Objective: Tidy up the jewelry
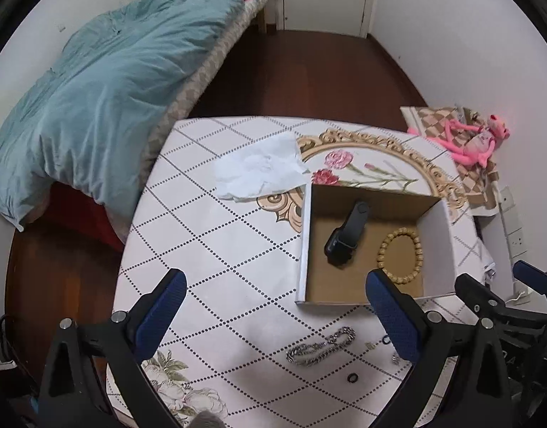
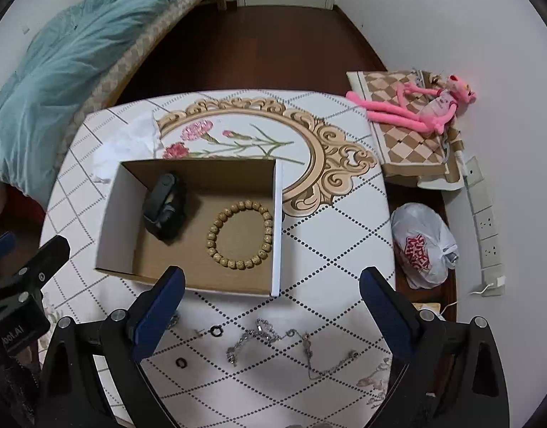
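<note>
On the table, the cardboard box already holds a black smartwatch and a wooden bead bracelet. Both the left gripper and the right gripper hover with jaws spread wide and nothing between them. Outside the box, near its front wall, lie a chunky silver chain bracelet, a thin silver necklace and two small dark rings. The step in hand looks like choosing the next piece; picking up the fine chain calls for a low, careful pinch.
</note>
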`<state>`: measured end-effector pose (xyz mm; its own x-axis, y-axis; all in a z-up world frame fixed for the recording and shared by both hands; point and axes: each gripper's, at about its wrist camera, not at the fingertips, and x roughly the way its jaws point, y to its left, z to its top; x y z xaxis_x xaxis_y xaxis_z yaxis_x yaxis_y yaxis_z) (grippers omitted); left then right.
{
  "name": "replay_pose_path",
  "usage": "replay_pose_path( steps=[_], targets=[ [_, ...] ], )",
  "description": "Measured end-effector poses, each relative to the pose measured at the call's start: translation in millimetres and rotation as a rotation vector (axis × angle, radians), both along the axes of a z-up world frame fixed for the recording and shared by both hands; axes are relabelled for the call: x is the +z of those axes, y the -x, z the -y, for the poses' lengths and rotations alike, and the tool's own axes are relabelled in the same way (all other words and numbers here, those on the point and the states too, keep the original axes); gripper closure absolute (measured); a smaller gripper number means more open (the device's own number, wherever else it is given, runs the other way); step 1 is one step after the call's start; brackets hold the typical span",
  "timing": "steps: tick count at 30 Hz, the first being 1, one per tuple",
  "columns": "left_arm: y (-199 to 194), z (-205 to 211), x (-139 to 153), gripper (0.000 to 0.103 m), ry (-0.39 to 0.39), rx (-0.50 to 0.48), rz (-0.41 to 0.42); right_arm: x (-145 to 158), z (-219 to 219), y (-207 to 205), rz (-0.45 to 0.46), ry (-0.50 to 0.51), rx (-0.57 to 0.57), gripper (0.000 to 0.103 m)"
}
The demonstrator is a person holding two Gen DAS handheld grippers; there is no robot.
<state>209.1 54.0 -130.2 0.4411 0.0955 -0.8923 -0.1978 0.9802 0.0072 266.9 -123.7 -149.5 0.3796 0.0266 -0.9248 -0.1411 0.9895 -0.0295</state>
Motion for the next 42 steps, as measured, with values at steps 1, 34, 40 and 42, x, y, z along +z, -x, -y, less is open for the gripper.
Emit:
replay_pose_path(
  steps=[1, 34, 40, 42],
  targets=[
    [4.4, 0.5, 6.6, 0.001, 0.001, -0.002, 0.012, 4.3, -0.1, 2.5, 0.007, 0.000, 0.001, 0.004],
    [83.0, 9.8, -20.6, 0.001, -0.082, 0.009, -0.047, 8.5, 66.0, 94.3, 0.004, -0.121, -0.161, 0.004],
    [78.2, 13.0, -67.5, 0.001, -0.050, -0.050, -0.138, -50.5, 99.5, 96.1, -0.105, -0.155, -0.244, 0.017],
    [72.7, 17.3, -78.7, 0.002, -0.044, -0.084, -0.153, -63.0, 104.7, 96.6, -0.130, -0.158, -0.258, 0.021]
  ],
)
